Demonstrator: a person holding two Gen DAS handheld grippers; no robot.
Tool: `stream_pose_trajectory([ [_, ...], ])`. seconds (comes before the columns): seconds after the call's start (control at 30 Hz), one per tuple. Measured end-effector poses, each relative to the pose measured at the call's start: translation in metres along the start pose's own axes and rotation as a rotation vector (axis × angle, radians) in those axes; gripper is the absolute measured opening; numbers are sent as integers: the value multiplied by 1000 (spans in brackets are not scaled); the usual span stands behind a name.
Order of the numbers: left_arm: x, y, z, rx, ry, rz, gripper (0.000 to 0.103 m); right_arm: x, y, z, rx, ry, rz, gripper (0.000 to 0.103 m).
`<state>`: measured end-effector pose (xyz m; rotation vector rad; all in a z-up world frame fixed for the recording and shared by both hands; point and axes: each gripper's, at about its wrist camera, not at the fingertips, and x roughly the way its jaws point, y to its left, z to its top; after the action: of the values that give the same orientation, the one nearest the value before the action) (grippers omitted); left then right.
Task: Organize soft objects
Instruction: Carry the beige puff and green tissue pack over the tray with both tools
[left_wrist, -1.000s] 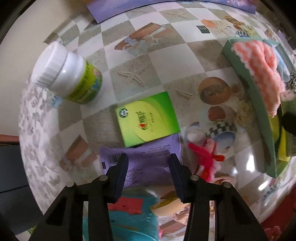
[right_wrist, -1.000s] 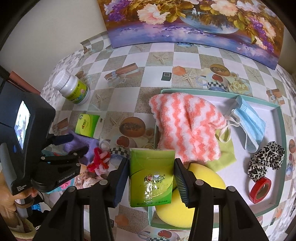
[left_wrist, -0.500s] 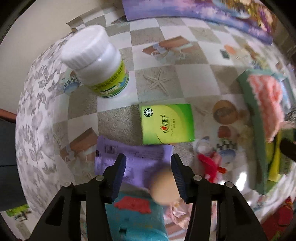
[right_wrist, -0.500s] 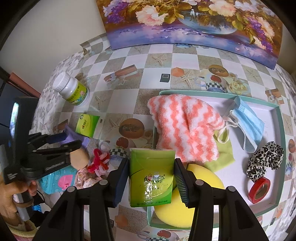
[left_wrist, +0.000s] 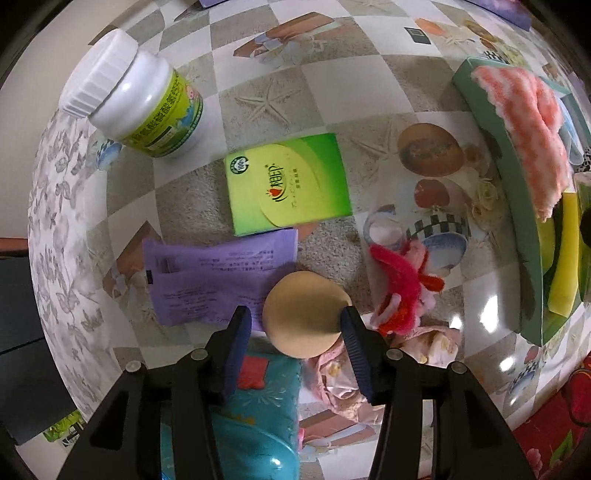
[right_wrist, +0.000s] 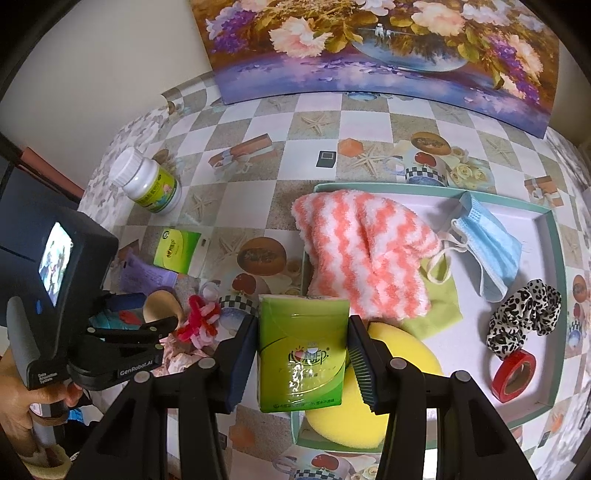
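Observation:
My left gripper (left_wrist: 293, 321) is open around a round beige powder puff (left_wrist: 304, 314), which touches the right finger; the puff also shows in the right wrist view (right_wrist: 160, 304). My right gripper (right_wrist: 303, 332) is shut on a green tissue pack (right_wrist: 303, 347) above the front left corner of the green tray (right_wrist: 554, 258). The tray holds an orange striped fluffy cloth (right_wrist: 362, 254), a yellow sponge (right_wrist: 373, 398), a blue face mask (right_wrist: 487, 251) and a leopard scrunchie (right_wrist: 524, 317).
On the table lie a white pill bottle (left_wrist: 136, 96), a flat green box (left_wrist: 288, 184), a purple sachet (left_wrist: 218, 273), a red-pink pipe-cleaner knot (left_wrist: 402, 288), a teal item (left_wrist: 266, 391) and pink fabric (left_wrist: 340, 376). A red tape roll (right_wrist: 513, 374) sits in the tray.
My left gripper drew back from the purple sachet and now has the beige puff between its fingers. My right gripper has stayed put with the tissue pack.

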<state>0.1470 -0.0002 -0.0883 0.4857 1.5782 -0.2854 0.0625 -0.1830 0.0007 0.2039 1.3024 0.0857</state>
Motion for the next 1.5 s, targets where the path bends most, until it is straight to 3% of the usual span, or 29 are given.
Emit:
stream_pose_trajectory([
  [0.1, 6, -12, 4, 4, -7, -13, 52, 0, -1, 0, 1, -1, -1, 51],
  [0.3, 8, -31, 4, 14, -28, 30, 47, -2, -3, -1, 3, -3, -3, 51],
  [0.53, -26, -45, -12, -40, -87, 18, 45, -8, -7, -1, 12, -17, 3, 51],
  [0.77, -81, -46, -32, -168, -239, -57, 45, -31, -21, 2, 46, -75, -7, 51],
  [0.97, -140, -64, -43, -215, -409, -116, 45, -60, -46, 2, 89, -146, -50, 51],
  [1.07, -159, -78, -41, -201, -465, -148, 45, -75, -65, 3, 121, -177, -94, 51],
  [1.17, -152, -96, -39, -171, -482, -177, 45, -86, -87, 3, 153, -195, -160, 51],
  [1.5, -136, -179, -18, -3, -454, -211, 48, -82, -160, -9, 267, -132, -286, 51],
])
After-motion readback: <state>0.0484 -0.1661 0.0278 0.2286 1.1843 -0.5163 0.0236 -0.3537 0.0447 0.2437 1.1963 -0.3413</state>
